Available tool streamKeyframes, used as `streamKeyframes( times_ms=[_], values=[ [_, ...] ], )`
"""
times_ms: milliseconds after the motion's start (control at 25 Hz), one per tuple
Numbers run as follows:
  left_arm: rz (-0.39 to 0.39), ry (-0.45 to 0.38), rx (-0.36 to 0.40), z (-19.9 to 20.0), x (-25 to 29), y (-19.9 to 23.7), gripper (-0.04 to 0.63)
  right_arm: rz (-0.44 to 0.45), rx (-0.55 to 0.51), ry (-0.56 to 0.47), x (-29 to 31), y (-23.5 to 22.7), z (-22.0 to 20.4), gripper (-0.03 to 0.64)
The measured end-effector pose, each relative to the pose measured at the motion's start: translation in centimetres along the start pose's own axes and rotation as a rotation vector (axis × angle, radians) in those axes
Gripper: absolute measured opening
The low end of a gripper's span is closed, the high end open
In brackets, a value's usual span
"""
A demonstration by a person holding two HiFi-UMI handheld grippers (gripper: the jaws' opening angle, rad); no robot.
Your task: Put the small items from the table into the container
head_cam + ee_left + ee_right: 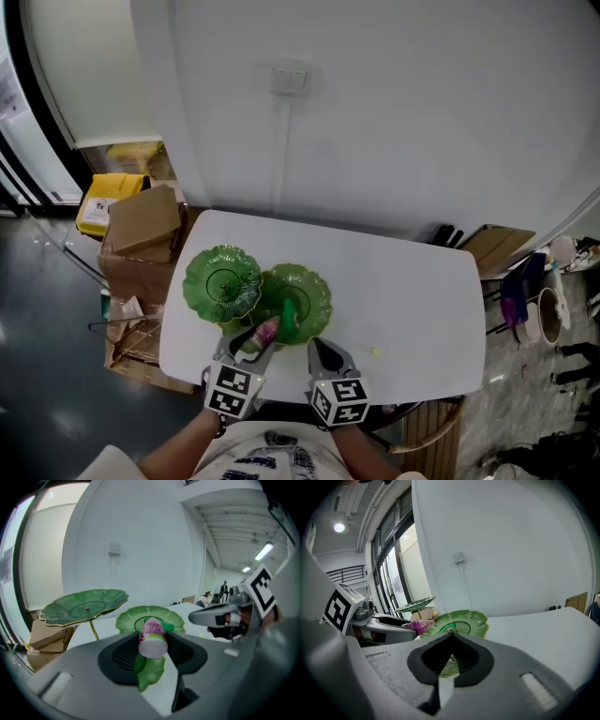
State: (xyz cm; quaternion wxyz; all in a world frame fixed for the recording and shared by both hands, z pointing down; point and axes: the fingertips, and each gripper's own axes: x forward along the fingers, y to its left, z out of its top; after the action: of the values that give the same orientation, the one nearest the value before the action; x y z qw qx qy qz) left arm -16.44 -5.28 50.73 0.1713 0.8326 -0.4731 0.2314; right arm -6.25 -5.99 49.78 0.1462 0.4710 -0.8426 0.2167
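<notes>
My left gripper (151,645) pinches the bottle (153,633); my right gripper (450,662) is pressed shut (empty). Centre over the dish (125,619), lower, then release.

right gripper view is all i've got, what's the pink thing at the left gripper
Observer: A small pink-and-white bottle with a green cap, clamped in the jaws of the left gripper.
Operator: any small items loose on the table
Observer: One tiny yellow-green piece lies on the white table, just right of the right gripper.
Operator: is the bottle over a dish yet
Observer: From the head view it sits at the near left edge of the lower green dish, not over its centre.
</notes>
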Motion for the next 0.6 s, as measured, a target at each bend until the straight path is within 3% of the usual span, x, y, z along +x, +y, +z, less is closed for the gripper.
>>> streamKeyframes(
  times_ms=[360, 600],
  values=[
    [0.011, 0.028, 0.054, 0.3, 1.9, 0.7, 0.176, -0.028, 0.012, 0.006, 0.3, -1.3, -0.2, 0.000],
    [0.012, 0.055, 0.049, 0.0, 2.9, 0.8, 0.176, -0.029, 0.018, 0.011, 0.5, -2.1, -0.2, 0.000]
  ],
)
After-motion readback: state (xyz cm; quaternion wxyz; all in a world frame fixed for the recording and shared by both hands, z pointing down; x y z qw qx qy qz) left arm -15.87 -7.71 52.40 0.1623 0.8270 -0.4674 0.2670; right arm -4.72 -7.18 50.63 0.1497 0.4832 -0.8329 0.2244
